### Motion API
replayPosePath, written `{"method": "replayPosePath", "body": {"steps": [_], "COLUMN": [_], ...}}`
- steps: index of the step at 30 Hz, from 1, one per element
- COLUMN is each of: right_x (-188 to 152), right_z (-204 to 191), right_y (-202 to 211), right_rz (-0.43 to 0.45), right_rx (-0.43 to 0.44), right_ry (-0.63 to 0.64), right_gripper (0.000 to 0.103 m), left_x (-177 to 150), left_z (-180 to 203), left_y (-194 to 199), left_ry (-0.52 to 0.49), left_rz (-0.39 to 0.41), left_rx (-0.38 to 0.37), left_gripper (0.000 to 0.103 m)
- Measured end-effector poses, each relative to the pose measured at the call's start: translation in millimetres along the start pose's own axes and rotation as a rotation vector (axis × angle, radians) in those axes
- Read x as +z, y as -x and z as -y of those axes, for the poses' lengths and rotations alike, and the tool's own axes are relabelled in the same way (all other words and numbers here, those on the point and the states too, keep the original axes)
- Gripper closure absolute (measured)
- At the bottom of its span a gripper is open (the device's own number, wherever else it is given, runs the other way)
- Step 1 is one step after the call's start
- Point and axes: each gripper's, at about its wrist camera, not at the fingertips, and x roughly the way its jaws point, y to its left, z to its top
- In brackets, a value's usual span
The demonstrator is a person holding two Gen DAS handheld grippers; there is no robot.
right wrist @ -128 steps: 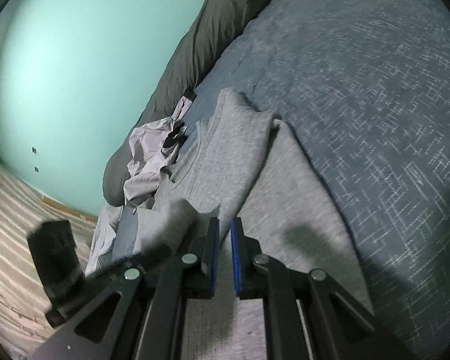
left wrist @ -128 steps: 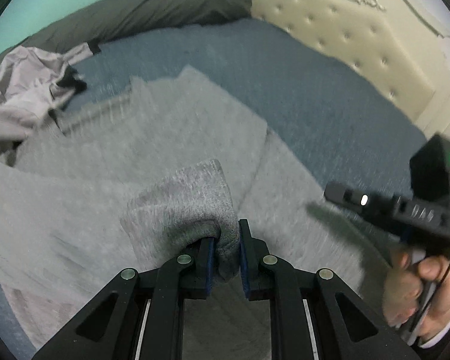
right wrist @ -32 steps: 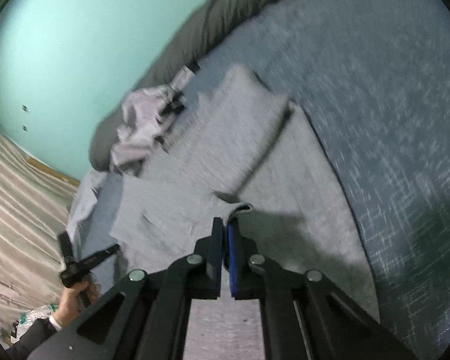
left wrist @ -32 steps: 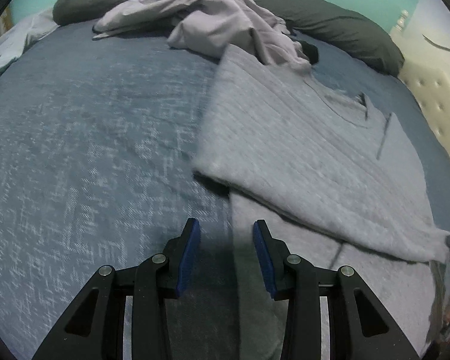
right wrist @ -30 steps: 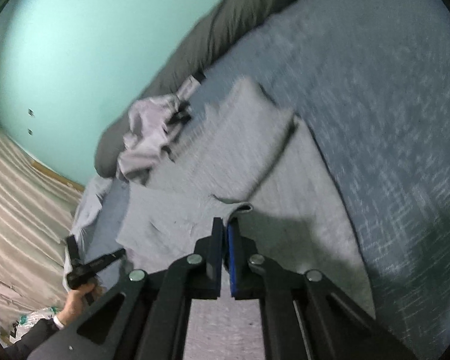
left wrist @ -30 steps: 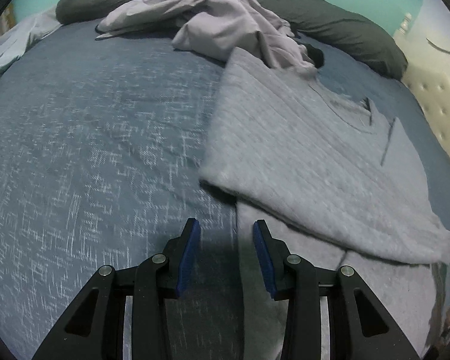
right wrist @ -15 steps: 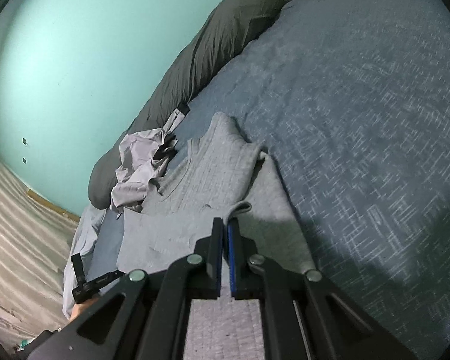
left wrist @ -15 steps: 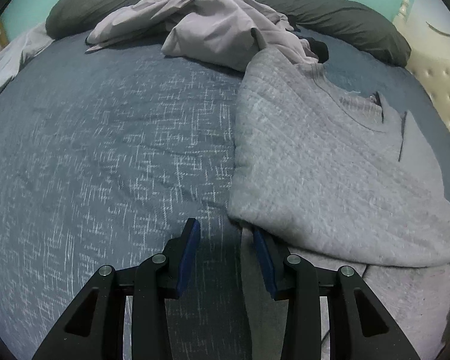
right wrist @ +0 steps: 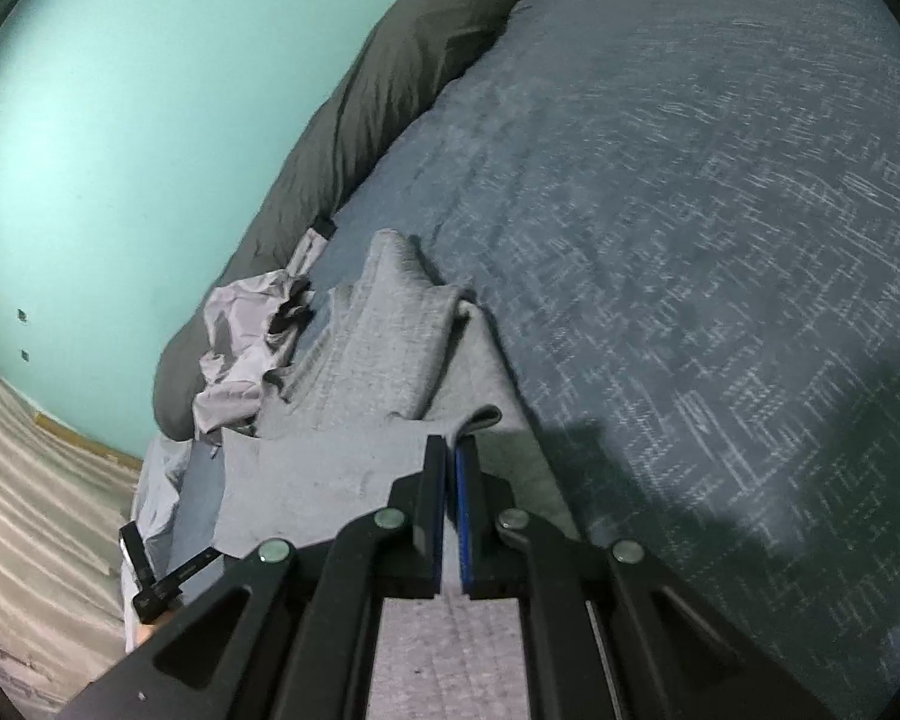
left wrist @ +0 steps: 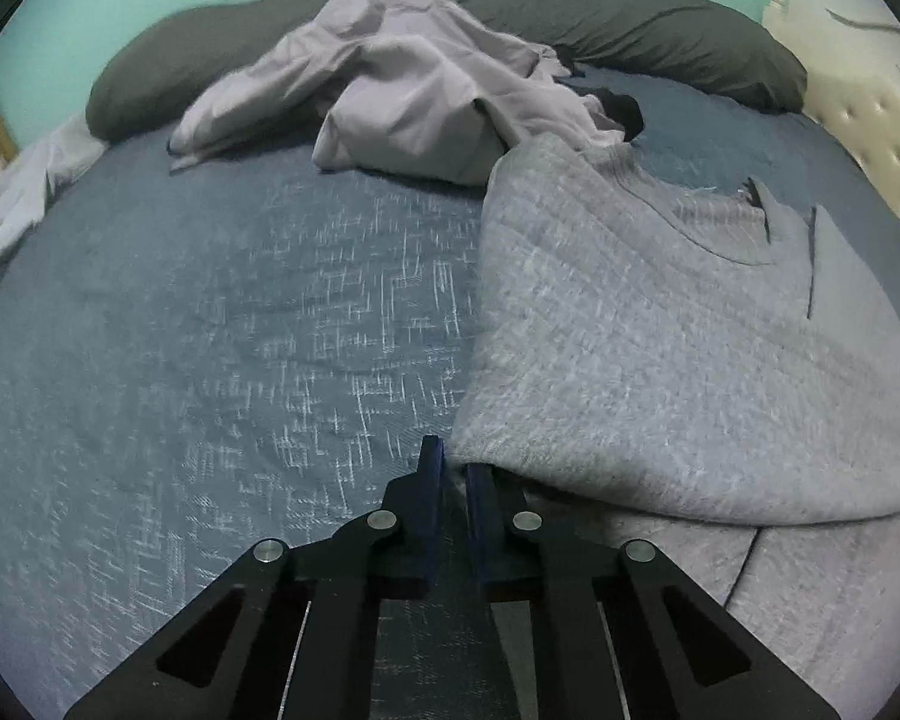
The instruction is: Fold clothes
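A grey knit sweater (left wrist: pixel 660 348) lies on the blue bedspread (left wrist: pixel 240 330), with one part folded over its lower layer. My left gripper (left wrist: pixel 453 471) sits at the near left corner of that fold. Its jaws are closing, almost together, and the sweater's edge is pinched between the blue pads. In the right wrist view the same sweater (right wrist: pixel 384 336) stretches away from my right gripper (right wrist: pixel 450 450). That gripper is shut on the hem, and a small flap of cloth (right wrist: pixel 480 417) sticks up past the fingertips.
A crumpled lilac garment (left wrist: pixel 414 102) lies behind the sweater, against a long dark grey pillow (left wrist: pixel 630 42). A cream tufted headboard (left wrist: pixel 870 114) is at the right and a white cloth (left wrist: pixel 18 198) at the bed's left edge. Striped floor (right wrist: pixel 30 480) lies beyond the bed.
My left gripper's jaws have come together on the sweater's corner, after standing open around its edge. My right gripper stays shut on the hem and has shifted slightly.
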Motion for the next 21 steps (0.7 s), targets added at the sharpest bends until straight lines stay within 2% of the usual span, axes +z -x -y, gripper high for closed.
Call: {"method": "replayPosePath", "body": {"steps": [5,12,15,17,18,21], "right_x": [-9,-14,-17,-18,-18,-16], "right_z": [8,15,16,18,18,17], "right_y": [-14,-18,-21,-21,-21,-22], "right_rz": [-0.078,-0.101,-0.106,-0.109,-0.108,-0.108], "right_rx": [-0.059,-0.087,-0.090,-0.091,-0.092,-0.094], "right_ry": [-0.023,-0.042,-0.046,-0.048,-0.047,-0.038], "right_gripper": [0.100,0.100,0.100,0.100,0.100,0.100], "left_x": [-3,-6,9,26,34,60], "left_z": [-14,-50,-44,-34,-27,-7], "left_y": [-6,18,18,16,14,3], "left_ry": [0.093,0.225,0.189,0.164,0.156,0.136], "left_rz": [-0.049,-0.024,-0.022,-0.015,-0.014,-0.022], "left_rx": [-0.051,-0.056,-0.073,-0.101,-0.112,-0.136], "left_gripper": [0.095,0.095,0.094,0.087,0.080,0.077]}}
